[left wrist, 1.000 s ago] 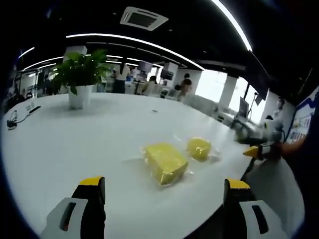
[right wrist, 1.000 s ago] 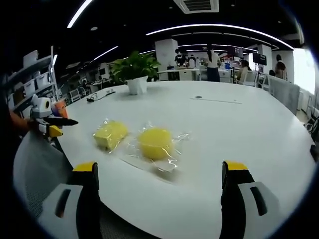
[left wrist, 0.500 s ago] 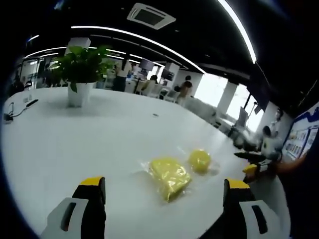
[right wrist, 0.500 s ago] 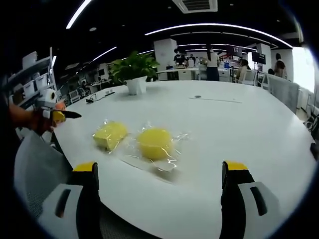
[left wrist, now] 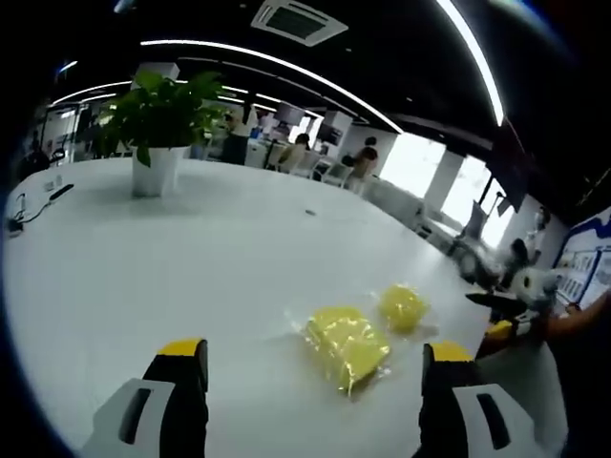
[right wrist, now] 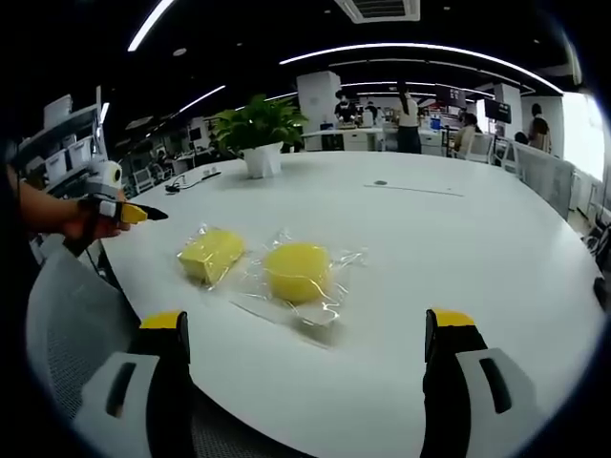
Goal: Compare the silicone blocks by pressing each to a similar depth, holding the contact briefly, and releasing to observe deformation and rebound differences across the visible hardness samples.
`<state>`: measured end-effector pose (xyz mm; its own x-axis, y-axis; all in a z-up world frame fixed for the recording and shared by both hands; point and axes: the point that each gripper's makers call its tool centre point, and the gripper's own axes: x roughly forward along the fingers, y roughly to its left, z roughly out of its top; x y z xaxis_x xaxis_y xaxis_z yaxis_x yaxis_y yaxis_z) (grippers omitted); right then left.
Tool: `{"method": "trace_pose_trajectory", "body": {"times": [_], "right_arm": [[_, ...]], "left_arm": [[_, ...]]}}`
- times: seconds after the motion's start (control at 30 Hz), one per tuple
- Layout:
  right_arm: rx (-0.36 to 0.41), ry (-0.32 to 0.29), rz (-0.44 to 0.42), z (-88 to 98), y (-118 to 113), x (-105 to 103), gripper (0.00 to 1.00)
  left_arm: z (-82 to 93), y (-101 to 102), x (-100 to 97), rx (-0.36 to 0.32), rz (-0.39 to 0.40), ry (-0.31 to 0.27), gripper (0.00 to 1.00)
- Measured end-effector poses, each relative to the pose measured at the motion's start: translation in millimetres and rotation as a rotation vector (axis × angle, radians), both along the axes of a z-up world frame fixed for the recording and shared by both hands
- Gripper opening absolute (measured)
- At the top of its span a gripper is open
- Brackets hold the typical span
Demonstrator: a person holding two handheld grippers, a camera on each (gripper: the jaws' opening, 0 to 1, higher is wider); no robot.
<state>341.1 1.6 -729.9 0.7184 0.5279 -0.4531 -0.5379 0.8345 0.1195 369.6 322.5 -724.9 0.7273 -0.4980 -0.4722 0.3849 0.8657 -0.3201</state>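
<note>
On the white surface lay two yellow silicone samples, each in clear wrap: a squarish block and a rounder block, just beside each other near the surface's edge. In the left gripper view the squarish block sat nearer, with the rounder one beyond it.

Over the last second the left gripper had swung its view: the blocks slid from the centre toward the lower right of its picture and the potted plant climbed higher, which reads as the hand turning and not as the samples moving. Seen from the right gripper view, the left gripper had risen and edged toward the surface, but it remained apart from both blocks. The right gripper had barely shifted, holding the same outlook.

Both pairs of jaws stood spread wide with nothing between them. Neither block showed any dent, so no press appeared to have begun; the change looked like an approach, probably with the left gripper lining up on the squarish block first.
</note>
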Motion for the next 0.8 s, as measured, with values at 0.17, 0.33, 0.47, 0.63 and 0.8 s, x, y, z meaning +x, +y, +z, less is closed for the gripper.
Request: {"method": "trace_pose_trajectory", "body": {"times": [0.17,0.33,0.47,0.63,0.8], "right_arm": [[-0.008,-0.006,0.012,0.3,2,-1,0.96],[-0.006,-0.008,-0.007,0.3,-2,1,0.96],[-0.007,-0.009,0.005,0.2,0,1,0.96],[0.001,-0.006,0.003,0.2,0,1,0.96],[-0.001,0.002,0.000,-1.2,-1,0,0.96]], "left_arm": [[-10.7,11,6.1,0.007,0.057,0.047,0.86],[-11.1,7,9.8,-0.009,0.051,0.056,0.87],[-13.0,5,15.9,-0.030,0.053,0.071,0.87],[-14.8,1,23.3,-0.062,0.055,0.092,0.84],[-17.4,-7,33.2,-0.084,0.030,0.097,0.86]]}}
